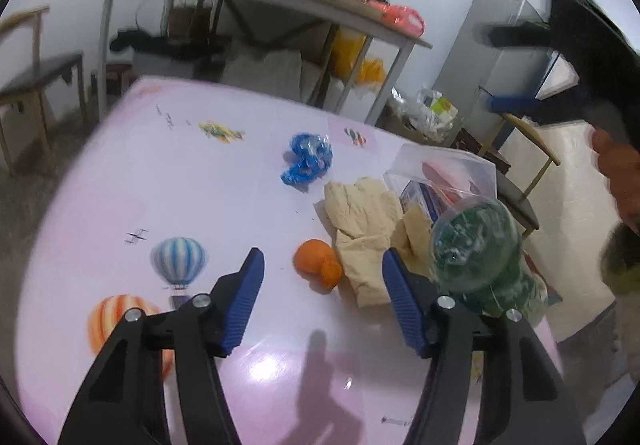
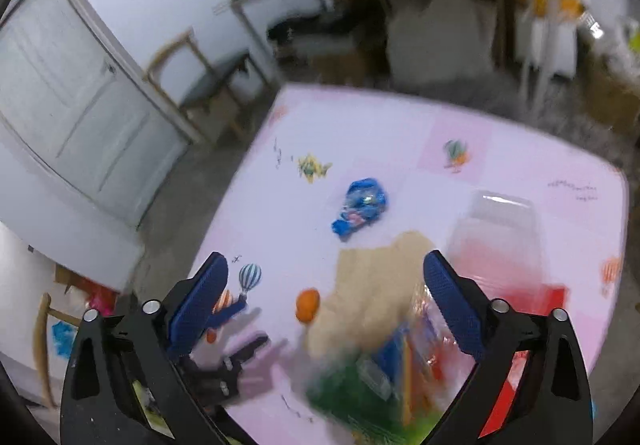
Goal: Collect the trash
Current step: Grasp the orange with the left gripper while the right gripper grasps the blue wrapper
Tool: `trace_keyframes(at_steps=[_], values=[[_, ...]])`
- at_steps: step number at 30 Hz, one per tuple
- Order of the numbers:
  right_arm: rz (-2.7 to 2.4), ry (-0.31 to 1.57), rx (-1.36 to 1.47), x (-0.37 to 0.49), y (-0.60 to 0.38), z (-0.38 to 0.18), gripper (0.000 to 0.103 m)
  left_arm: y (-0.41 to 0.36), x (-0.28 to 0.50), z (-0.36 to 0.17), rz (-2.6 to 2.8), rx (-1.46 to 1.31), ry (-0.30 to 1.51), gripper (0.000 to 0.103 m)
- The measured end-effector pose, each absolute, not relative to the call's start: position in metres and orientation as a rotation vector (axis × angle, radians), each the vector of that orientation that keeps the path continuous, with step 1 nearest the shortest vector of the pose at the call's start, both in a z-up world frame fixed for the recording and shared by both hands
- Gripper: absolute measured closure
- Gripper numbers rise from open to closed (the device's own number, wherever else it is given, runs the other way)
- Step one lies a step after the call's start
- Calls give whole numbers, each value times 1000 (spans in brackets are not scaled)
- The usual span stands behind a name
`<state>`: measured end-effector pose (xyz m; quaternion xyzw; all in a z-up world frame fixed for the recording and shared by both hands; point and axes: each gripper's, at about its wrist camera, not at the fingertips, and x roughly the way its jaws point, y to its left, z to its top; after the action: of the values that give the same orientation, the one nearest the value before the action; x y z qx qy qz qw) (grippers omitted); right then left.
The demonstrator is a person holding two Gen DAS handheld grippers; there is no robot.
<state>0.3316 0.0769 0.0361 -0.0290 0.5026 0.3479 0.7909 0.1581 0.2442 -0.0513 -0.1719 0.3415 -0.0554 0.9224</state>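
On the pink table lie one orange peel, one crumpled blue wrapper, one heap of cream gloves (how many gloves, I cannot tell), one green plastic bottle and one clear bag with a blue box inside. Taking the peel as the landmark: the gloves touch its right side, the wrapper sits beyond it and well apart, the bottle lies right of the gloves, and the bag is behind them. The left gripper hangs spread wide and empty above the peel, its right finger just beside the bottle. The right gripper is also spread and empty, high over the gloves in a blurred view.
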Motion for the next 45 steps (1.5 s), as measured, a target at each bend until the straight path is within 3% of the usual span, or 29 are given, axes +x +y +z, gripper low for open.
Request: trace_keyframes(at_steps=[7, 11, 15, 22, 26, 29, 45], values=[[589, 1375, -85, 422, 142, -54, 22, 234, 197, -71, -107, -324, 785, 62], [526, 1435, -105, 437, 156, -81, 26, 233, 206, -82, -110, -337, 838, 71], [508, 1480, -106, 440, 161, -94, 32, 236, 209, -88, -106, -358, 858, 73], [515, 1503, -152, 434, 168, -104, 56, 236, 210, -89, -121, -382, 874, 81], [518, 1481, -173, 429, 169, -105, 68, 237, 211, -90, -125, -409, 881, 86], [522, 1484, -156, 436, 164, -104, 71, 236, 213, -87, -124, -430, 886, 89], [649, 1288, -33, 409, 120, -20, 77, 250, 184, -52, -77, -478, 786, 91]])
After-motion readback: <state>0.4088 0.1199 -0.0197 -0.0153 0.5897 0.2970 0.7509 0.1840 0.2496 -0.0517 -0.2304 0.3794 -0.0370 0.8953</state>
